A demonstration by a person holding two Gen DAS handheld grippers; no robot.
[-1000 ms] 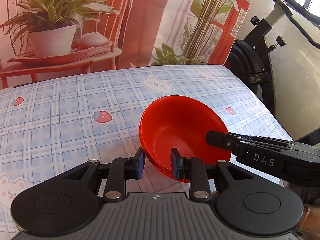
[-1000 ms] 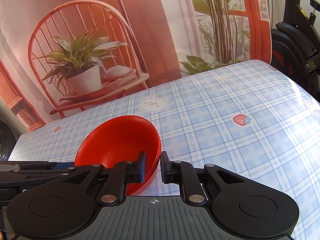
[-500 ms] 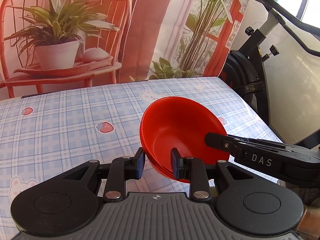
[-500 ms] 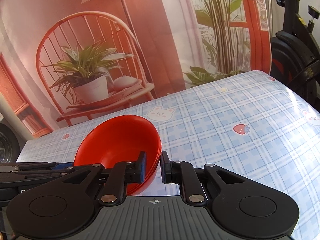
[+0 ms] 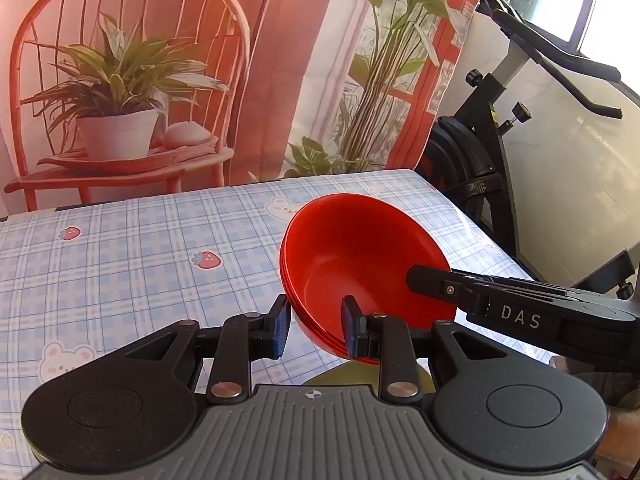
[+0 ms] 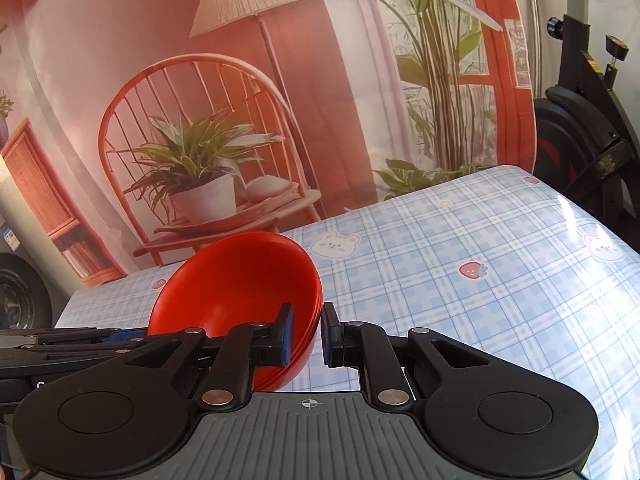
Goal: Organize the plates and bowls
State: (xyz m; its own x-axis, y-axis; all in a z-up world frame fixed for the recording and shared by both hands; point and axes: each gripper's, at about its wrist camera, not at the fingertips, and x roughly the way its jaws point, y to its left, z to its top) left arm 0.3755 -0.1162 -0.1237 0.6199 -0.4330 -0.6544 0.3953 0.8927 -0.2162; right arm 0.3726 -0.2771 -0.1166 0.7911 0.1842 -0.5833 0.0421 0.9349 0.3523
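Observation:
A stack of nested red bowls [image 5: 360,264] hangs tilted above the blue checked tablecloth [image 5: 132,264], held from both sides. My left gripper [image 5: 316,330] is shut on the stack's near left rim, one pad inside and one outside. In the same view my right gripper [image 5: 426,280] reaches in from the right onto the opposite rim. In the right wrist view the bowls [image 6: 236,280] sit left of centre. There my right gripper [image 6: 307,334] is shut on their right rim. The left gripper [image 6: 80,340] shows as a dark bar at the lower left.
A black exercise bike [image 5: 492,152] stands just past the table's right edge [image 5: 480,232]. A printed backdrop [image 5: 120,80] with a red chair and potted plant hangs behind the far edge. A yellow-green shape [image 5: 340,372] lies under the bowls near the front.
Both grippers have risen together with the red bowl stack held between them. The table now lies lower in both views and more of the backdrop shows.

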